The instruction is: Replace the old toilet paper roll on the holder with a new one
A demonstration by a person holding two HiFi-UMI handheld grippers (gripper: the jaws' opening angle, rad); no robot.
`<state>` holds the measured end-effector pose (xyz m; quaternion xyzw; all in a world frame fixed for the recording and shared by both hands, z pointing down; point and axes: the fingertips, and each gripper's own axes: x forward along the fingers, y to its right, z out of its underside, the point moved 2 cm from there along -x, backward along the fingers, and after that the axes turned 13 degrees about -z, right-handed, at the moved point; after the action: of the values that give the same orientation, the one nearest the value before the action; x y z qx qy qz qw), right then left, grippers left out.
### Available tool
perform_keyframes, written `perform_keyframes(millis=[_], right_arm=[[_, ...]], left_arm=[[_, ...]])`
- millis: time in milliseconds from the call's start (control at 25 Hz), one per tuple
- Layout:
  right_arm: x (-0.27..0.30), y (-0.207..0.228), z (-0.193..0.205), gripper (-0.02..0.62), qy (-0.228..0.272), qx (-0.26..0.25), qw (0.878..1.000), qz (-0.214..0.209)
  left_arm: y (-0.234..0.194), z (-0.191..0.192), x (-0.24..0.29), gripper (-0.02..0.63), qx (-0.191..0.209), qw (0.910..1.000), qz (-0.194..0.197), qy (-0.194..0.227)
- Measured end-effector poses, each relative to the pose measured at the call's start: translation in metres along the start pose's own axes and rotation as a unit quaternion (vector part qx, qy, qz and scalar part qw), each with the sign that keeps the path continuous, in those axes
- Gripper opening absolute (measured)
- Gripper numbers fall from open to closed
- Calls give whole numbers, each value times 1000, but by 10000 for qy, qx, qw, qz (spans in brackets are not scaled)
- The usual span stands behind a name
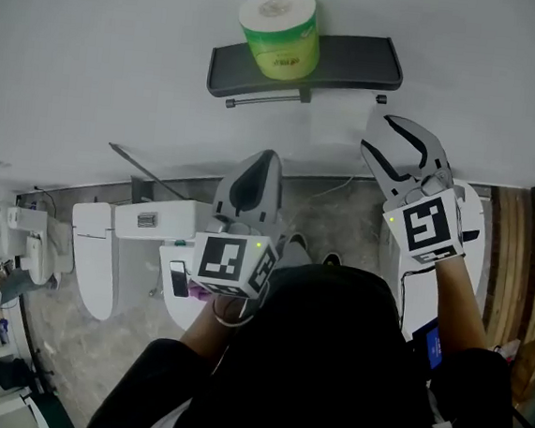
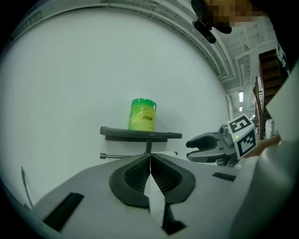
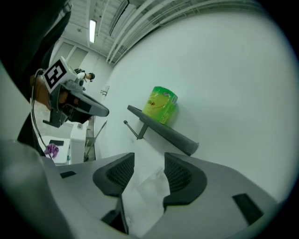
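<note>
- The white wall (image 1: 121, 72) fills most of what I see ahead; a white toilet (image 1: 94, 258) stands low to my left on the mottled floor (image 1: 343, 216).
- The dark holder shelf (image 1: 357, 62) is fixed to the wall, and a thin bar (image 1: 264, 99) runs just under its left part.
- My left hand-held gripper (image 1: 265, 159) points at the wall below the shelf. Its jaws are pressed together on a thin white strip of tissue (image 2: 154, 193) that runs down between the pads.
- My right hand-held gripper (image 1: 377, 134) is raised further right, near the shelf's right end. Its jaws stand moderately apart, and a crumpled white sheet of tissue (image 3: 145, 191) lies in the gap without the pads pressing on it.
- The new toilet paper roll (image 1: 280, 33) – still in its green wrapper – stands upright on the shelf's left half, above the bar and apart from both grippers.
</note>
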<state>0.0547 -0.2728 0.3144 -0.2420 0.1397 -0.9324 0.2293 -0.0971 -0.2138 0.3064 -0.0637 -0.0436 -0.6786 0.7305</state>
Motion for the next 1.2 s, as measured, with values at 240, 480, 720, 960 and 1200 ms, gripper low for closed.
perform_keyframes(millis=[240, 480, 720, 960, 1200], right_arm=[[31, -11, 6, 242, -649, -747, 9948, -249], [65, -15, 7, 264, -1306, -1985, 9713, -139], [103, -12, 20, 281, -1986, -2968, 9340, -127], [117, -2, 24, 284, -2182, -3099, 9254, -57], [124, 3, 28, 282, -2288, -3199, 9194, 64]], left_arm=[[-12, -2, -5, 23, -87, 9998, -152, 56], [-21, -4, -9, 23, -126, 9995, -261, 123], [-28, -7, -15, 23, -116, 9991, -346, 194], [-38, -7, -20, 23, -151, 9986, -462, 196], [-40, -6, -20, 23, -112, 9988, -447, 167]])
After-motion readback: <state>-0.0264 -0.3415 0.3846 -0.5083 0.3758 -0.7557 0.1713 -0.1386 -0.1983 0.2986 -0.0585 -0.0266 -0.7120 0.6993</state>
